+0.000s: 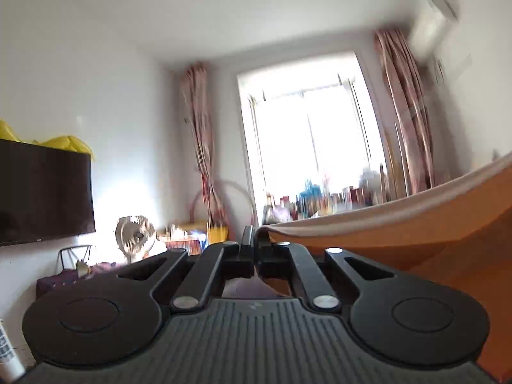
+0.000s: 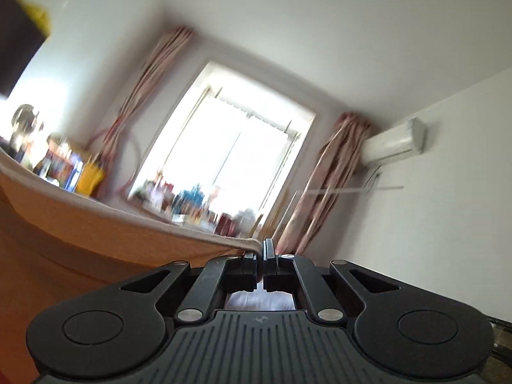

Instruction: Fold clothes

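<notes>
1. Up close, my left gripper [image 1: 254, 246], black and two-fingered, had its fingers pinched tight on one end of the pale hem of the orange fabric garment [image 1: 416, 224]. I saw only a thin fold of hem between the pads, so I judged that it could slide out under a sharp tug.
2. Likewise, my right gripper [image 2: 262, 249] was clamped on the other end of that hem, with the orange cloth [image 2: 80, 224] running off to its left. The bite looked just as shallow there.
3. Between the two grippers the garment hung in the air, its top edge sagging in a curve rather than pulled straight. I reckoned uneven tension could skew the fold, or let a lower layer bunch up where neither camera could see it.
4. Both views pointed upward and were smeared with blur, and no folding surface showed. I judged that the largest risk: setting the cloth down blind might land it crooked or off the edge.
5. Further off stood a small white fan [image 1: 136, 235] and cluttered shelves below the bright window [image 1: 307, 134]; a wide swing of trailing cloth might catch them, though I could not tell how near they were.
</notes>
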`<state>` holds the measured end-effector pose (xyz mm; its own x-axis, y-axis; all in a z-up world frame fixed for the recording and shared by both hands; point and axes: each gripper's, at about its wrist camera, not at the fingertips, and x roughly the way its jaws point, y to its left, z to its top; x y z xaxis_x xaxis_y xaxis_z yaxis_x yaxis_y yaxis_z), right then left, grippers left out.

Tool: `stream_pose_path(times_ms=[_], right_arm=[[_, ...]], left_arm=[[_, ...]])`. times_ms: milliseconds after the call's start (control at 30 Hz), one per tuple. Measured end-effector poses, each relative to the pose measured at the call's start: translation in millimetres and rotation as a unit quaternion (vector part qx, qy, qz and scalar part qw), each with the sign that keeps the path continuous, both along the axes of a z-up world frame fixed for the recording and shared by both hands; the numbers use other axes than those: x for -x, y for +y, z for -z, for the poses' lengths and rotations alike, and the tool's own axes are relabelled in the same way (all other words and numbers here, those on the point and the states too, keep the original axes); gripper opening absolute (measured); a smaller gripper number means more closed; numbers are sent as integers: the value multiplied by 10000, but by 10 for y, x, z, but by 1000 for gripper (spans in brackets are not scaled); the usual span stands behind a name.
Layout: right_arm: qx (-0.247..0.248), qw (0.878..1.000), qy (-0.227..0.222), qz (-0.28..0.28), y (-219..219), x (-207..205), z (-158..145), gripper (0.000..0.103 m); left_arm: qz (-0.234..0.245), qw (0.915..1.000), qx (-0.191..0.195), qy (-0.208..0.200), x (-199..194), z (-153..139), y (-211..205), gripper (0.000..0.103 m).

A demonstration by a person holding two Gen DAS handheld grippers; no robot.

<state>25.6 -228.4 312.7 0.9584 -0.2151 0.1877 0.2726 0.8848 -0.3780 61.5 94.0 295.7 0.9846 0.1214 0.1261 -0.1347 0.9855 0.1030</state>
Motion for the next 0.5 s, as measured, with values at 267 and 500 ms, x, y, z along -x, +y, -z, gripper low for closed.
stream_pose_path(times_ms=[267, 500], right_arm=[[142, 9992, 74, -370, -227, 282, 386, 4], [12, 9606, 2709, -626, -254, 786, 2549, 4]], left_arm=[[301, 9951, -930, -132, 390, 120, 6, 2], [704, 9625, -1367, 2237, 899, 2354, 155, 8]])
